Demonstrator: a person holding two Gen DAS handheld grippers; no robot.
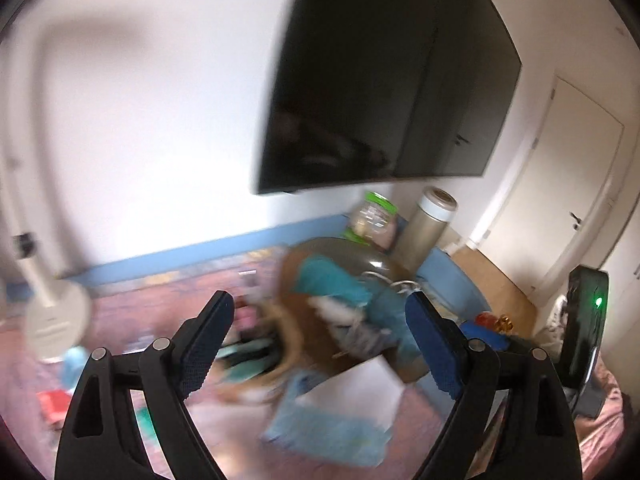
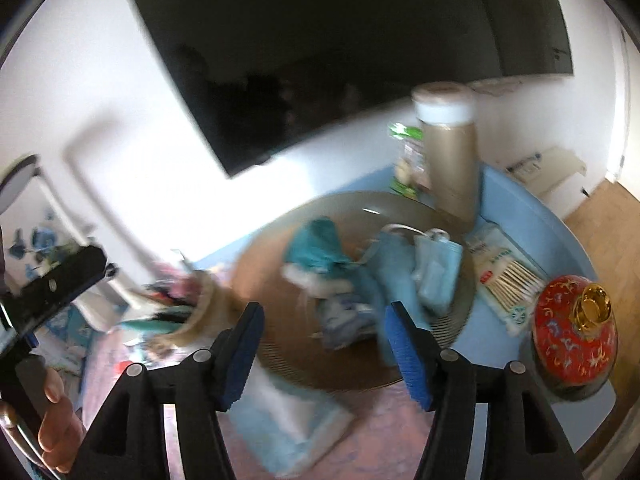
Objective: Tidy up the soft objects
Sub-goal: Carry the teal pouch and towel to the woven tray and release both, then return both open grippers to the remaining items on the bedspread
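Cloths lay heaped on the round tray; both tools, left and right, hung wide and empty before it, probably ready to sort.

A lived-in room of a home: a large dark television hangs on a white wall, a white interior door opens onto wood flooring, and a blue-rimmed table carries household clutter (a red ornamental jar, a pack of cotton swabs, a gold canister)
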